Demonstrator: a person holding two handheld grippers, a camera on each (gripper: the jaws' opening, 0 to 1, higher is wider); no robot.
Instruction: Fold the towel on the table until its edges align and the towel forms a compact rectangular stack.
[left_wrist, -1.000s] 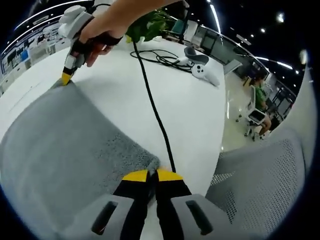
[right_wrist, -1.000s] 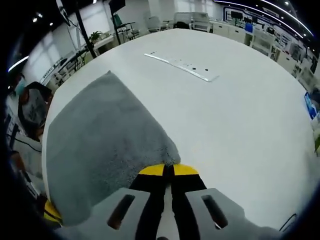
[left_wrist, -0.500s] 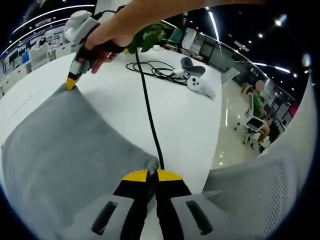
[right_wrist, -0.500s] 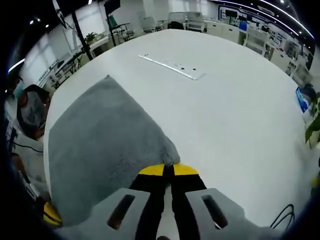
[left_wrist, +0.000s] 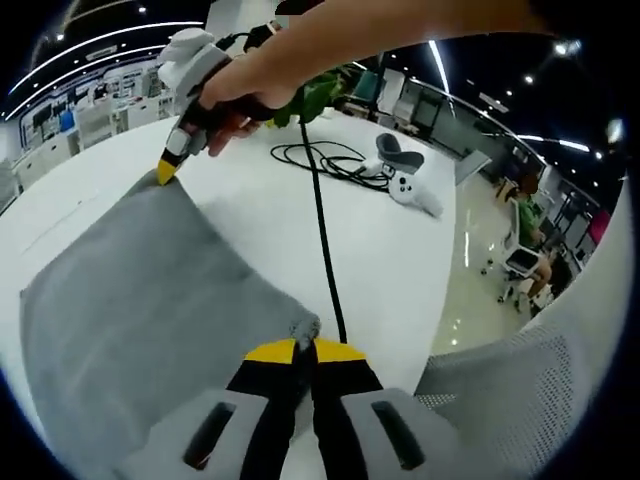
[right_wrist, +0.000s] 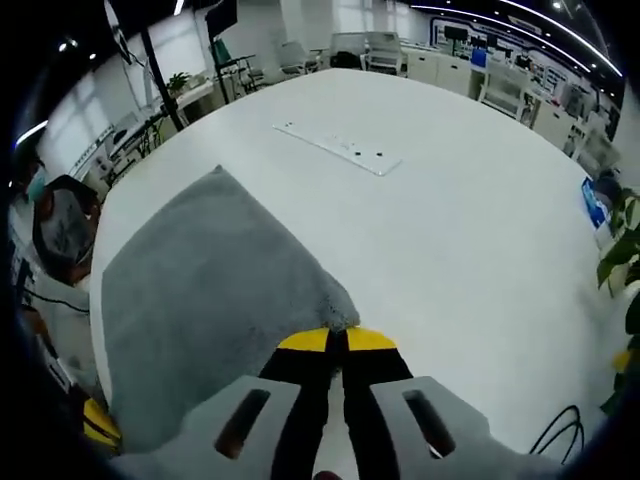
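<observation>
Jaws: left gripper (left_wrist: 304, 349) and right gripper (right_wrist: 337, 338) both stay clamped on corners of the towel (left_wrist: 140, 300).
Towel: grey, spread on the white surface (right_wrist: 450, 220).
Change: corners lifted slightly higher; black cable (left_wrist: 322, 230) unmoved.

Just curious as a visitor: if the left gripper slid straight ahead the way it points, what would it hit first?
The left gripper, shut on a corner of the grey terry towel, would probably meet the black cable lying on the white table, though depth is unclear.
</observation>
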